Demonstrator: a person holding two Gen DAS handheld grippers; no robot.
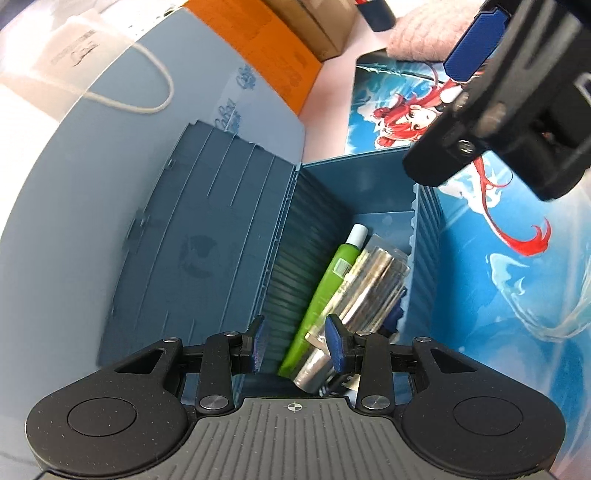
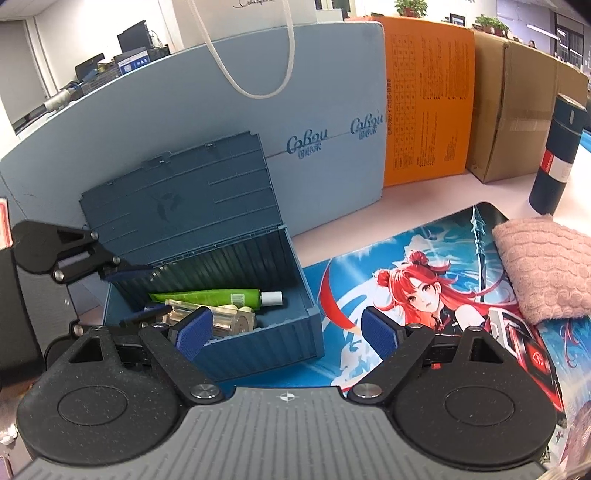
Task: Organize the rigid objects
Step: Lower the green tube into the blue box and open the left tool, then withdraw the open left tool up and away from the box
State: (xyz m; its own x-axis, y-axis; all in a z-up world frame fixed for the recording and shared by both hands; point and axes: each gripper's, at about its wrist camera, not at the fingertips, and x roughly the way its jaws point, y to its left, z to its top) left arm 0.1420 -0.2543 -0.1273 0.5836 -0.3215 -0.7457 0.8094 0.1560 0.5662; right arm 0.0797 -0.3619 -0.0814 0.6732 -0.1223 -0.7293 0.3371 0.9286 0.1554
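with the left gripper (image 1: 297,345) unclenched inside the box (image 2: 258,343) over the tube (image 1: 325,291), and the right gripper (image 2: 286,332) parted beside it, the lid (image 2: 177,206) could be knocked shut.

A pale pink tabletop (image 2: 424,192) carries a light blue partition board (image 2: 229,122). Right of the board stand an orange panel (image 2: 428,107) and a cardboard box (image 2: 517,110). Behind the board lies an office with monitors (image 2: 133,35) and potted plants (image 2: 410,7).

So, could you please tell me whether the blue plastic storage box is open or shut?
Open: the blue plastic storage box has its ribbed lid swung back upright, exposing a green tube inside.
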